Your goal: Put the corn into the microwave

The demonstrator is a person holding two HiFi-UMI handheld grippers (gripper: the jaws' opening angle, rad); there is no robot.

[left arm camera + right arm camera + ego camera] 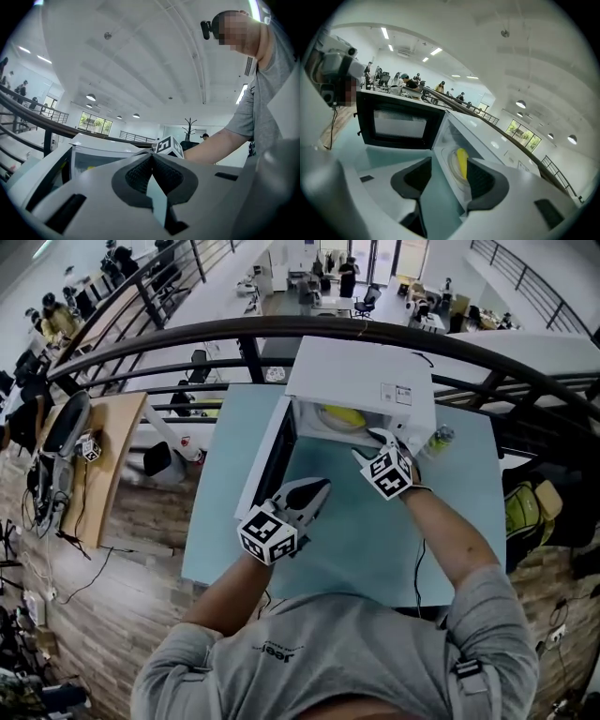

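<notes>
corn point(461, 161) lies inside the microwave point(361, 381), just beyond the released right hand-held gripper point(449, 178).

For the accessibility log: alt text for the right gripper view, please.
The right gripper, jaws open and empty, faces an open microwave with the yellow corn lying inside. Its door stands swung open at left.
</notes>
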